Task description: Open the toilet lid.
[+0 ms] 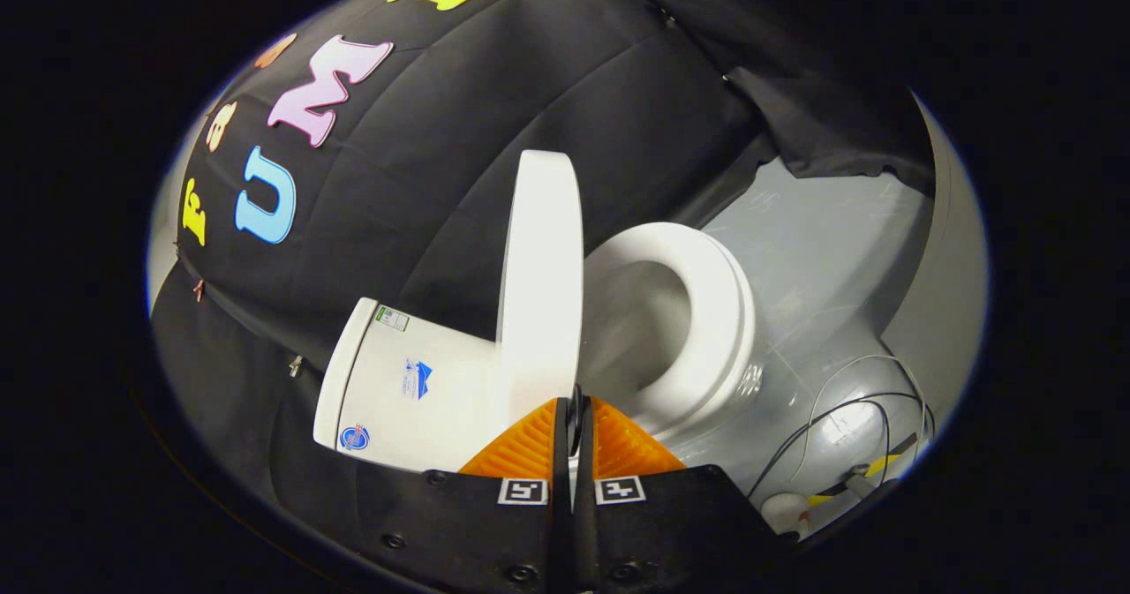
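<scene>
Beside raised lid [540,276], gripper [574,417] seemingly closed; cables [847,426] nearby.

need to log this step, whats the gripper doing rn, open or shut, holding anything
Gripper: shut on the lower edge of the raised toilet lid, which stands upright by the tank.

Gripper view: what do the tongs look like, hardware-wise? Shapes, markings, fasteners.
The tongs are two wedge-shaped fingers with ribbed faces, tapering forward to meet at a narrow seam. Each sits on a flat black plate that carries one square black-and-white fiducial marker near the seam. Round screw heads dot the plates. No cable or sleeve is visible on the tool itself.
</scene>
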Demonstrator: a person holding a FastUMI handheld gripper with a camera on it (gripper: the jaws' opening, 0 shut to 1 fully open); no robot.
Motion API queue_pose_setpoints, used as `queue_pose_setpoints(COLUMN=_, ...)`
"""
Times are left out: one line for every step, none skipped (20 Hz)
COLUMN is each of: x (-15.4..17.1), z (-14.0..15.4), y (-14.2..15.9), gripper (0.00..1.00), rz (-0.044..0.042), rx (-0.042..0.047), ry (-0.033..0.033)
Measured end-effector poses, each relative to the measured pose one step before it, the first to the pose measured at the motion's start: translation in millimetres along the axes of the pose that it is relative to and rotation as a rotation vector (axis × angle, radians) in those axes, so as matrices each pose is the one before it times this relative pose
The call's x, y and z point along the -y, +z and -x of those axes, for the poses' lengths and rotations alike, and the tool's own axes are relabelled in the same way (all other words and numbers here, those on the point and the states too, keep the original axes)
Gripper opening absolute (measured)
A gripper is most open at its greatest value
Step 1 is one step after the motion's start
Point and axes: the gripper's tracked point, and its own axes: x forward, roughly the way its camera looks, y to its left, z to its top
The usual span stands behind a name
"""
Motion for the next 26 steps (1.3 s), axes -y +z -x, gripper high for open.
queue_pose_setpoints(x=-6.17, z=1.61, y=0.28, gripper=0.05, rz=0.00725, rx=0.00012, ry=-0.00375)
queue_pose_setpoints(x=-5.71, z=1.77, y=-0.27, gripper=0.05, rz=0.00895, rx=-0.00003, ry=-0.00526)
queue_pose_setpoints(x=-5.27, z=1.66, y=-0.08, gripper=0.05, rz=0.01026, rx=-0.0023, ry=-0.00591)
queue_pose_setpoints(x=-5.54, z=1.28, y=1.22, gripper=0.05, rz=0.00942, rx=-0.00009, ry=-0.0039)
queue_pose_setpoints(x=-5.79, z=2.1, y=-0.4, gripper=0.05, rz=0.01102, rx=-0.00022, ry=-0.00123)
queue_pose_setpoints(x=-6.33, z=1.6, y=0.12, gripper=0.05, rz=0.01172, rx=0.00058, ry=0.00035)
queue_pose_setpoints(x=-6.01, z=1.92, y=-0.52, gripper=0.05, rz=0.01128, rx=-0.00098, ry=-0.00158)
queue_pose_setpoints(x=-4.36, z=-0.1, y=0.68, gripper=0.05, rz=0.01074, rx=0.0004, ry=-0.0036)
queue_pose_setpoints(x=-4.65, z=1.63, y=0.49, gripper=0.05, rz=0.00887, rx=-0.00024, ry=-0.00743)
queue_pose_setpoints(x=-3.93, z=0.39, y=0.8, gripper=0.05, rz=0.0028, rx=0.00137, ry=-0.00773)
queue_pose_setpoints(x=-3.7, z=1.42, y=-0.27, gripper=0.05, rz=0.01004, rx=0.00066, ry=-0.00868)
queue_pose_setpoints(x=-3.55, z=0.22, y=-0.34, gripper=0.05, rz=0.01317, rx=0.00051, ry=-0.00778)
queue_pose_setpoints(x=-1.92, z=2.49, y=0.45, gripper=0.05, rz=0.01178, rx=0.00143, ry=-0.00092)
queue_pose_setpoints(x=-6.19, z=1.61, y=0.77, gripper=0.05, rz=0.00472, rx=-0.00159, ry=0.00619)
queue_pose_setpoints(x=-9.15, z=1.51, y=-0.59, gripper=0.05, rz=0.00105, rx=-0.00078, ry=0.00741)
queue_pose_setpoints(x=-6.37, z=0.43, y=-0.59, gripper=0.05, rz=0.00666, rx=-0.00119, ry=0.0054)
queue_pose_setpoints(x=-2.96, z=-0.21, y=-1.0, gripper=0.05, rz=0.00626, rx=0.00068, ry=-0.00116)
queue_pose_setpoints(x=-3.33, z=0.19, y=1.17, gripper=0.06, rz=0.00737, rx=0.00098, ry=-0.00077)
queue_pose_setpoints(x=-5.93, z=1.72, y=-0.71, gripper=0.05, rz=0.00464, rx=0.00054, ry=0.00397)
queue_pose_setpoints(x=-5.32, z=0.99, y=0.43, gripper=0.05, rz=0.00472, rx=-0.00038, ry=0.0033)
queue_pose_setpoints(x=-5.6, z=0.31, y=-0.42, gripper=0.05, rz=0.00487, rx=-0.00085, ry=0.00115)
queue_pose_setpoints(x=-6.45, z=0.52, y=0.05, gripper=0.06, rz=0.00897, rx=-0.00162, ry=-0.00179)
queue_pose_setpoints(x=-6.8, z=0.45, y=-0.79, gripper=0.05, rz=0.00967, rx=-0.00065, ry=-0.00066)
queue_pose_setpoints(x=-7.37, z=0.22, y=-0.46, gripper=0.05, rz=0.01517, rx=-0.00216, ry=-0.00248)
queue_pose_setpoints(x=-6.07, z=0.77, y=-1.91, gripper=0.05, rz=0.02083, rx=-0.00378, ry=-0.00943)
queue_pose_setpoints(x=-5.82, z=-0.13, y=-0.74, gripper=0.05, rz=0.02173, rx=-0.00287, ry=-0.01249)
